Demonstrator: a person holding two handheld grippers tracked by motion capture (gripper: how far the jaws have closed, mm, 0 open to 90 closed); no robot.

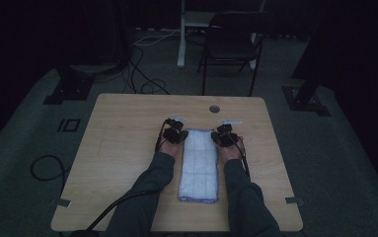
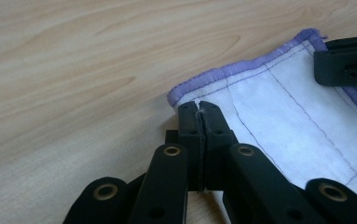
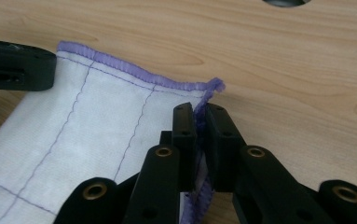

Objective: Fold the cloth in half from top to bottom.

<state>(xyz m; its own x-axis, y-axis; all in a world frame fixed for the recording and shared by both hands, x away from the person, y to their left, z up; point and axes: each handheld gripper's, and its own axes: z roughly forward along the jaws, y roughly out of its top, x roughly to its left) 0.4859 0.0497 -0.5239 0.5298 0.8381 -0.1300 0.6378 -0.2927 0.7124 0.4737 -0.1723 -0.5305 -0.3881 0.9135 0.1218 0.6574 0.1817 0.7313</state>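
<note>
Left tongs (image 2: pixel 199 114): clamped on the folded cloth's (image 1: pixel 200 163) far left corner.
Right tongs (image 3: pixel 200 114): clamped on its purple hem, partly hidden.
Surface (image 1: pixel 127 133): near edge cut off.

Hidden and cut off

We lose the cloth's (image 2: pixel 278 116) near end under the left claw (image 2: pixel 199 114); the right claw (image 3: pixel 200 116) covers its hem, and the desk's (image 3: pixel 306 70) hole (image 3: pixel 285 2) is cropped.

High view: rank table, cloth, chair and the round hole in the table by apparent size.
1. Table, by far the largest.
2. Chair. It looks a bit bigger than the cloth, but it stands farther from the camera and in the dark, so this order is unsure.
3. Cloth.
4. Hole, smallest.
</note>
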